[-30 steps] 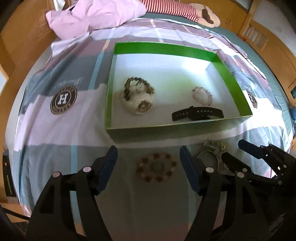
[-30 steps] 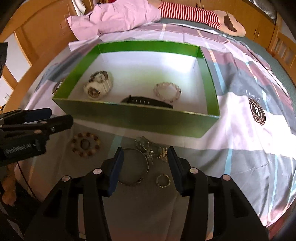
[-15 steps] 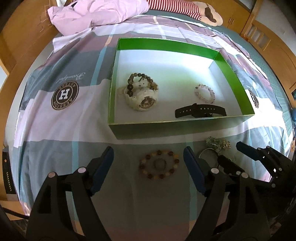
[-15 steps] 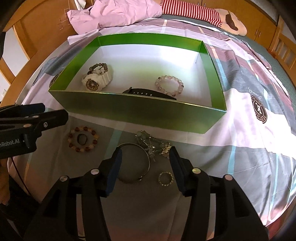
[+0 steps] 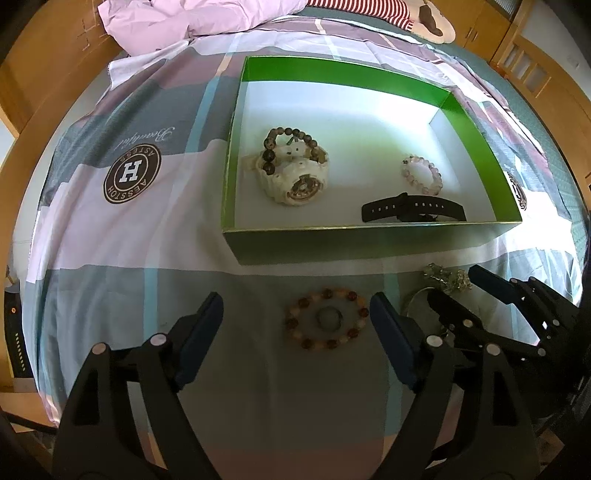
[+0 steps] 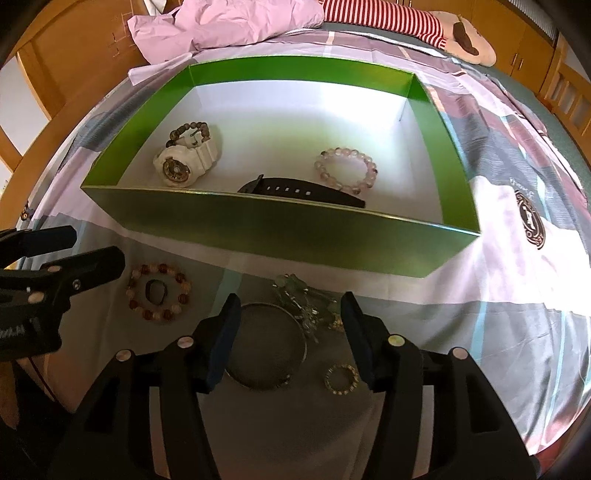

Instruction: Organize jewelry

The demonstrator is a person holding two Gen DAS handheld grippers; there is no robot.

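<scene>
Lying on the bedspread (image 5: 110, 258) just in front of the green box (image 5: 369, 243), the brown bead bracelet (image 5: 327, 319) has a small dark ring (image 5: 328, 318) inside its loop, and your left gripper (image 5: 295, 317) frames it with both fingers spread wide, touching nothing. To the right of that bracelet, a metal bangle (image 6: 266, 345) lies flat, a tangled chain (image 6: 306, 299) rests against its far edge, and a small gold ring (image 6: 341, 378) sits just beside it. Your right gripper (image 6: 290, 319) hangs over this group, fingers held well apart, with the bangle and chain showing between them and nothing gripped.

Inside the box, on its white floor, you have a white watch (image 5: 295, 177) near the left wall with a dark bead bracelet (image 5: 291, 146) lying over its strap. Toward the right wall a pale pink bead bracelet (image 5: 421, 173) lies flat, and a black strap (image 5: 412, 211) stretches along the near wall just in front of it.

Beyond the box, a pink cloth (image 6: 229, 22) is bunched at the head of the bed, next to a red-and-white striped piece (image 6: 384, 18).
</scene>
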